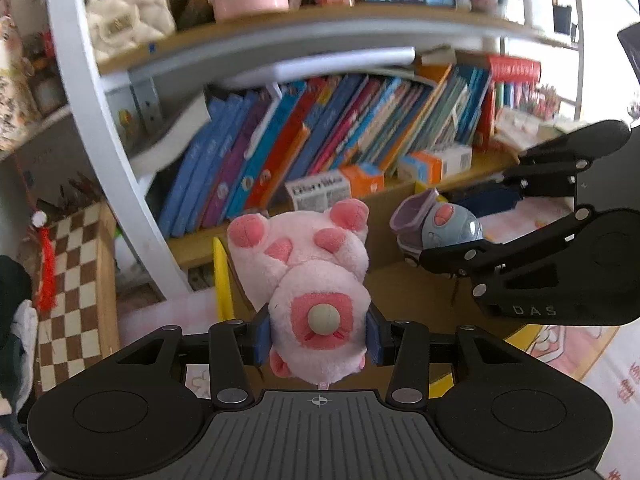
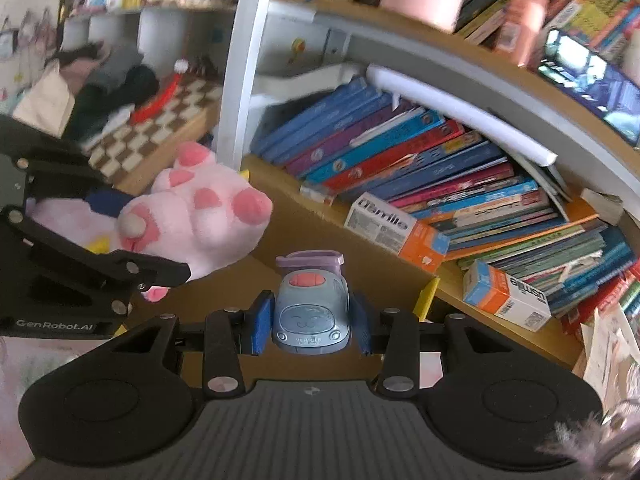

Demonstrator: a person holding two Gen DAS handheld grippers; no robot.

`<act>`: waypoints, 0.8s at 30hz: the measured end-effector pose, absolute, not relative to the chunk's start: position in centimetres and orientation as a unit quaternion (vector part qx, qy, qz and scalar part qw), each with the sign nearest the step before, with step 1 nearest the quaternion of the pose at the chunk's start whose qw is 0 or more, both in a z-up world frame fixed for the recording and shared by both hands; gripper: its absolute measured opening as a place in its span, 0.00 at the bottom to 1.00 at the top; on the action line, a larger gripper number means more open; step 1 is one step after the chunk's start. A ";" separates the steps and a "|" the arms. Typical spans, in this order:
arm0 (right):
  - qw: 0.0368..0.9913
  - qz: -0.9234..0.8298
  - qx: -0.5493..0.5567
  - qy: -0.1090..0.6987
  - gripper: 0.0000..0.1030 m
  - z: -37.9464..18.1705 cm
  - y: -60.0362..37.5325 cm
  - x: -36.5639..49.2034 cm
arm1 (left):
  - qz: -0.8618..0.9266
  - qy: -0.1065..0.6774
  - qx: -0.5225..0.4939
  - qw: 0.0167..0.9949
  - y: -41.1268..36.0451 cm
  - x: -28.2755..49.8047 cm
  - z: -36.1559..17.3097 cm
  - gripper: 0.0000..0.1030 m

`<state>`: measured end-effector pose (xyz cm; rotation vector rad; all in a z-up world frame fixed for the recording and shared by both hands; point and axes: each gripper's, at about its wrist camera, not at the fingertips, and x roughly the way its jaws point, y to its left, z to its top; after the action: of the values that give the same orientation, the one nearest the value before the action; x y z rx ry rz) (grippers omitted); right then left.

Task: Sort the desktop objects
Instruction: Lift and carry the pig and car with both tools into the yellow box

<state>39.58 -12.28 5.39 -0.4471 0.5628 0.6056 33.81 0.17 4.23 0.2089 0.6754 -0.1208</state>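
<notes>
A pink plush toy [image 1: 308,276] with darker pink paws hangs upside down in the air, and my left gripper [image 1: 319,336] is shut on its body with both blue pads pressed into the fur. The right wrist view shows the same plush toy [image 2: 200,220] at the left, held by the left gripper [image 2: 120,240]. My right gripper [image 2: 310,326] is shut on a small blue toy car [image 2: 310,312] with a purple spoiler and a red top. From the left wrist view that toy car [image 1: 444,228] appears at the right, in the right gripper [image 1: 472,228].
A wooden bookshelf [image 1: 280,36] full of leaning books [image 1: 320,140] stands close ahead. Small orange and white boxes [image 2: 400,228] lie on its lower board. A checkered chessboard [image 1: 76,280] leans at the left. A yellow-edged cardboard box [image 1: 222,276] sits below the grippers.
</notes>
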 end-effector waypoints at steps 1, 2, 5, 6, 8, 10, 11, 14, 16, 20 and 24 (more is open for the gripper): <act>0.888 0.294 -0.221 0.275 0.38 5.0 -12.1 39.9 | -0.059 0.337 0.105 0.934 0.2 34.2 3.9 0.42; 0.885 0.295 -0.227 0.279 0.38 4.6 -11.9 40.3 | -0.059 0.343 0.107 0.931 0.1 34.6 3.5 0.42; 0.874 0.303 -0.242 0.292 0.38 3.5 -11.3 41.2 | -0.061 0.362 0.109 0.924 0.1 35.7 2.4 0.42; 0.870 0.307 -0.248 0.297 0.38 3.1 -11.1 41.5 | -0.063 0.368 0.109 0.921 0.1 36.0 2.0 0.42; 0.861 0.313 -0.258 0.306 0.38 2.4 -10.7 42.1 | -0.065 0.381 0.107 0.916 0.1 36.5 1.4 0.42; 0.852 0.319 -0.269 0.316 0.38 1.6 -10.3 42.5 | -0.064 0.394 0.104 0.911 0.2 37.0 0.8 0.42; 0.847 0.322 -0.276 0.322 0.38 1.2 -10.1 42.8 | -0.064 0.400 0.103 0.908 0.3 37.2 0.6 0.42; 0.833 0.329 -0.289 0.339 0.38 0.2 -9.7 43.5 | -0.067 0.416 0.101 0.901 0.5 37.8 0.0 0.43; 0.826 0.332 -0.292 0.350 0.38 -0.2 -9.5 43.8 | -0.069 0.423 0.097 0.898 0.6 38.1 -0.3 0.43; 0.816 0.339 -0.293 0.366 0.38 -0.8 -9.3 44.4 | -0.073 0.430 0.098 0.895 0.5 38.6 -0.6 0.43; 0.810 0.342 -0.298 0.371 0.38 -1.0 -9.2 44.6 | -0.077 0.436 0.095 0.892 0.4 39.0 -1.0 0.43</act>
<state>44.56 -9.16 -0.96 -0.6361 0.7936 0.7303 39.00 0.38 -1.02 0.1976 0.9046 -0.1592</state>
